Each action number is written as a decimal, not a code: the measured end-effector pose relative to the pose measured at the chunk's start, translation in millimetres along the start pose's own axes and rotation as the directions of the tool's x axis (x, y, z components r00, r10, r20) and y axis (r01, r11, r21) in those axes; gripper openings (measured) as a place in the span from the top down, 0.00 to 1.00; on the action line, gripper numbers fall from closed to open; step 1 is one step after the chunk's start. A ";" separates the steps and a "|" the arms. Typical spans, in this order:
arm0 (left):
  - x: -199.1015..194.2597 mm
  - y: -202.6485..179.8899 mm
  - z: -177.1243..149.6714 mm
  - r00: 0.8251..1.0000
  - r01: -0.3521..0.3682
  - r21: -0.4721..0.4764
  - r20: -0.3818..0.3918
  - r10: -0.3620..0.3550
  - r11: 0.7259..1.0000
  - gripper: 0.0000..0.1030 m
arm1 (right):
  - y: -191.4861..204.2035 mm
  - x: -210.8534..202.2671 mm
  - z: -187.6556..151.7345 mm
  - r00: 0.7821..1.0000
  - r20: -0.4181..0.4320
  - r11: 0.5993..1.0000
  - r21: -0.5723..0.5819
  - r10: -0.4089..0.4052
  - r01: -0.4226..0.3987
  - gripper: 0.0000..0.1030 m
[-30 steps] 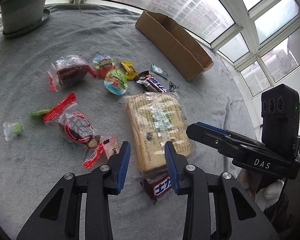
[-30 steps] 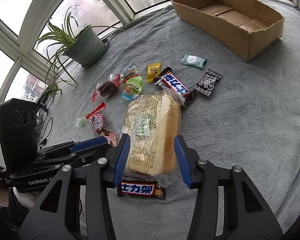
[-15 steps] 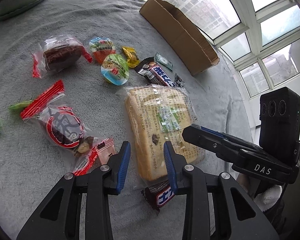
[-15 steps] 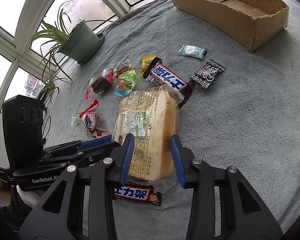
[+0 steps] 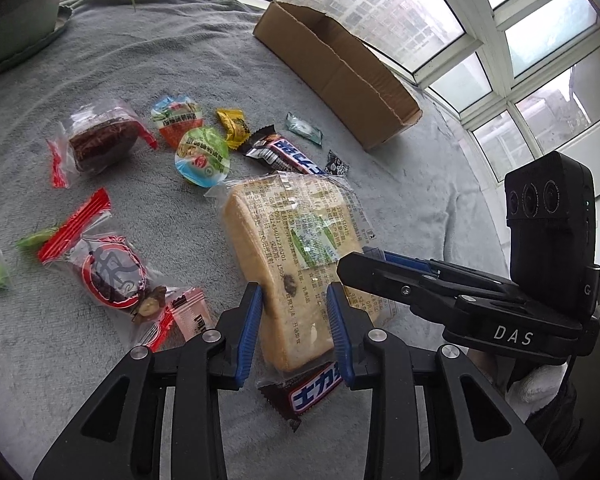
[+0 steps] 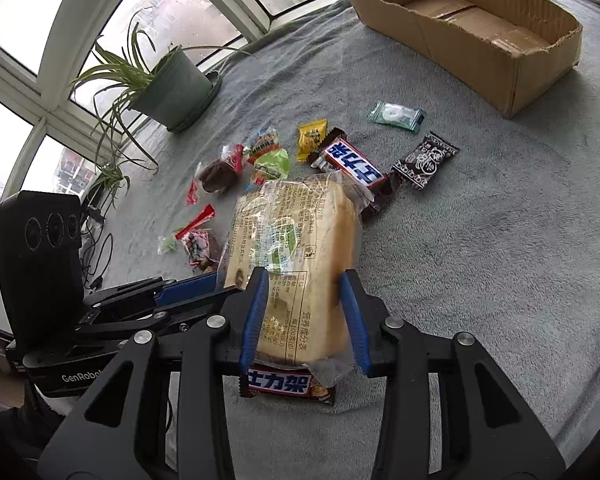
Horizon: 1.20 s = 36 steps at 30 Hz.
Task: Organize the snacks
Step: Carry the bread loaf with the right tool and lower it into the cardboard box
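Observation:
A bagged bread loaf [image 5: 296, 240] [image 6: 296, 236] lies on the grey blanket, its near end over a Snickers bar [image 5: 316, 392] [image 6: 280, 386]. My left gripper [image 5: 294, 320] is shut on the loaf's near left part, blue pads pressing the wrapper. My right gripper [image 6: 304, 312] is shut on the near right part, and in the left wrist view its finger [image 5: 380, 268] reaches in from the right. The left gripper's fingers [image 6: 196, 284] touch the loaf's left side in the right wrist view. An open cardboard box [image 5: 340, 76] [image 6: 480, 40] stands at the far side.
Beyond the loaf lie a second Snickers bar [image 6: 352, 160], a black packet [image 6: 426, 160], a green mint [image 6: 396, 116], a yellow candy [image 5: 232, 124], jelly cups [image 5: 202, 156] and red-edged cake packs [image 5: 100, 144] [image 5: 108, 272]. A potted plant [image 6: 172, 92] stands by the window.
Both grippers moved forward over the loaf's near end and their jaws narrowed onto it. The loaf's near end now sits squeezed between the pads.

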<state>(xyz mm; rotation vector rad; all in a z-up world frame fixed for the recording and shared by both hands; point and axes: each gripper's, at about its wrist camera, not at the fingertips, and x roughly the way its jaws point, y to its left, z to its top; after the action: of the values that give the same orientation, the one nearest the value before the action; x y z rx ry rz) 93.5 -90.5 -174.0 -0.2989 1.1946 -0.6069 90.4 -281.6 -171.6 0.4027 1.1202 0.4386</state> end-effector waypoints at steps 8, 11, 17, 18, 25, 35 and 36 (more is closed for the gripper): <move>-25.7 -27.4 25.7 0.996 -0.002 0.074 0.084 -0.004 0.997 0.70 | 9.7 -42.8 28.5 0.994 0.113 0.999 -0.036 -0.003 0.007 0.62; -29.4 -38.4 40.0 0.994 0.006 0.101 0.110 -0.017 0.995 0.70 | 7.6 -53.3 43.3 0.990 0.143 0.999 -0.046 -0.013 0.019 0.62; -25.4 -57.8 72.7 0.989 0.004 0.148 0.146 -0.026 0.989 0.70 | 0.5 -70.8 73.0 0.977 0.205 0.995 -0.062 -0.059 0.073 0.62; -23.8 -60.0 77.9 0.989 0.006 0.152 0.147 -0.029 0.988 0.70 | -2.2 -72.7 78.1 0.974 0.215 0.995 -0.059 -0.067 0.081 0.62; -4.5 -79.3 116.3 0.988 0.013 0.172 0.150 -0.039 0.985 0.70 | -26.2 -77.5 114.8 0.960 0.252 0.990 -0.038 -0.119 0.132 0.62; 42.1 -96.6 162.1 0.990 0.007 0.191 0.137 -0.034 0.982 0.72 | -76.9 -68.9 158.1 0.954 0.251 0.987 0.018 -0.160 0.161 0.62; 47.2 -96.4 166.1 0.991 0.012 0.188 0.131 -0.037 0.982 0.72 | -81.9 -68.0 159.2 0.955 0.249 0.986 0.020 -0.163 0.163 0.62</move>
<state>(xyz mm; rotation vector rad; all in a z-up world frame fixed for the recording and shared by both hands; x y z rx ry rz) 232.0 -211.6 -101.5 -0.1925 0.9981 -0.7044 222.7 -400.8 -101.2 0.3506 0.8991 0.2347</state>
